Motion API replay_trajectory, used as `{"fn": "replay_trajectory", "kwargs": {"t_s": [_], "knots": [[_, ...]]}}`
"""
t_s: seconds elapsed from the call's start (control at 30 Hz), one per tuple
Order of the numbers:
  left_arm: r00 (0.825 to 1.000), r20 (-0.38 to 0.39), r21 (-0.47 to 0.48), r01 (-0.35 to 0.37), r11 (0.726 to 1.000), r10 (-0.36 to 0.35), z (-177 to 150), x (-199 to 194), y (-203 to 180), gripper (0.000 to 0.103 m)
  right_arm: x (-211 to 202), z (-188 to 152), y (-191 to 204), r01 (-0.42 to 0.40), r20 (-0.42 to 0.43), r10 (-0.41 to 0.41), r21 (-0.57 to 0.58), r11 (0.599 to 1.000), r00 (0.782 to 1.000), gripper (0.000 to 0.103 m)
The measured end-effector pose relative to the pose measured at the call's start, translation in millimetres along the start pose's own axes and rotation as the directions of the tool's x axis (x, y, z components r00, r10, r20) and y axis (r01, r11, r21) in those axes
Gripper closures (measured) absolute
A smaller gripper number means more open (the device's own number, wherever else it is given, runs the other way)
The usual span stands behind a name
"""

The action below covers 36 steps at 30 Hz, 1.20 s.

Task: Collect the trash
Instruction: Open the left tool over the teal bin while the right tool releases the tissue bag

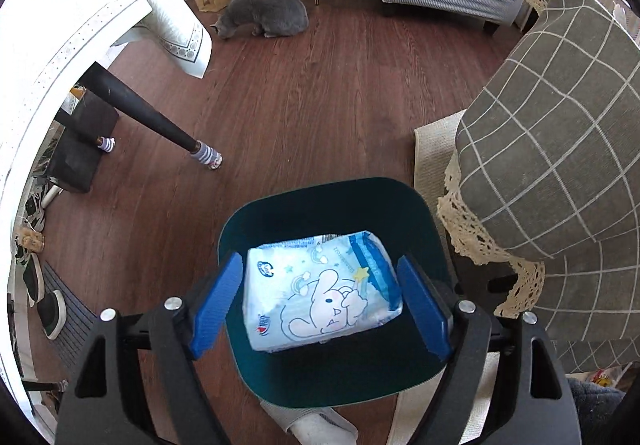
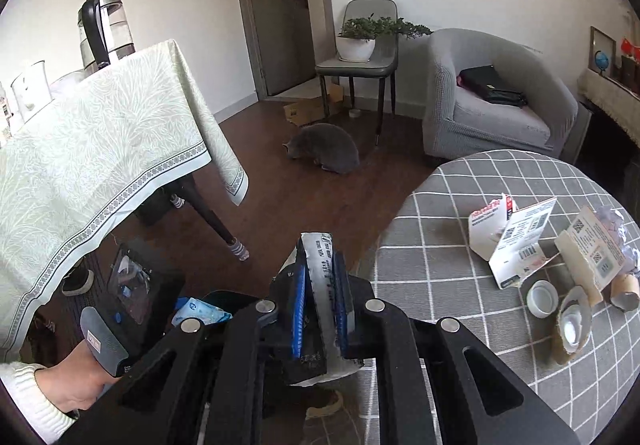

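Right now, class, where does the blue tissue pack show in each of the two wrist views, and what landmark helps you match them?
Left wrist view: the tissue pack sits low in the centre, inside the dark bin, between the open blue tongs.
Right wrist view: only a corner of the pack shows, lower left, beside the left-hand device.
Shared landmark: the grey cat on the wooden floor.

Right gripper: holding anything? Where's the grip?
Yes. The right gripper is shut on a flattened grey wrapper, pads clamping its flat sides around mid-length; its top end sticks out past the fingertips.
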State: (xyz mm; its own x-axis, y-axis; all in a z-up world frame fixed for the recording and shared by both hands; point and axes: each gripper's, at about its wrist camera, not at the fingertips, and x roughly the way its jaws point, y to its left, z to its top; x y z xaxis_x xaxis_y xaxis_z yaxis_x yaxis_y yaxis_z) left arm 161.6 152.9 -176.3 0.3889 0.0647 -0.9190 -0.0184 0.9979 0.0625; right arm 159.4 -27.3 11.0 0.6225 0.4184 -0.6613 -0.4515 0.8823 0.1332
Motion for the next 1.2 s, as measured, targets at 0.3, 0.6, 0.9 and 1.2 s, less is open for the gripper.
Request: {"fn": "replay_trajectory", "kwargs": {"t_s": [0.3, 0.6, 0.9, 1.2], "knots": [[1.0, 0.001, -0.012, 0.014, 1.0, -0.014, -8.9, -4.1, 25.8, 0.019, 45.4, -6.1, 36.6, -0.063, -0.09, 0.061, -0.021, 0.998, 0.994, 0.09], [0.992, 0.128, -0.059, 0.023, 0.998, -0.015, -4.4, -42.3, 49.8, 0.029, 103.3, -31.7, 61.8, -0.112, -0.225, 0.105, -0.017, 0.994, 0.969, 0.09], [0.976, 0.215, -0.115, 0.07, 0.991, -0.045, 13.2, -78.1, 65.1, 0.043, 147.7, -64.7, 84.5, -0.099, -0.347, 0.069, -0.069, 0.993, 0.935, 0.09], [0.947, 0.321, -0.102, 0.061, 0.993, -0.025, 23.1, -108.0, 58.2, 0.044, 176.1, -98.9, 101.0, -0.109, -0.439, 0.028, -0.16, 0.981, 0.898, 0.086]]}}
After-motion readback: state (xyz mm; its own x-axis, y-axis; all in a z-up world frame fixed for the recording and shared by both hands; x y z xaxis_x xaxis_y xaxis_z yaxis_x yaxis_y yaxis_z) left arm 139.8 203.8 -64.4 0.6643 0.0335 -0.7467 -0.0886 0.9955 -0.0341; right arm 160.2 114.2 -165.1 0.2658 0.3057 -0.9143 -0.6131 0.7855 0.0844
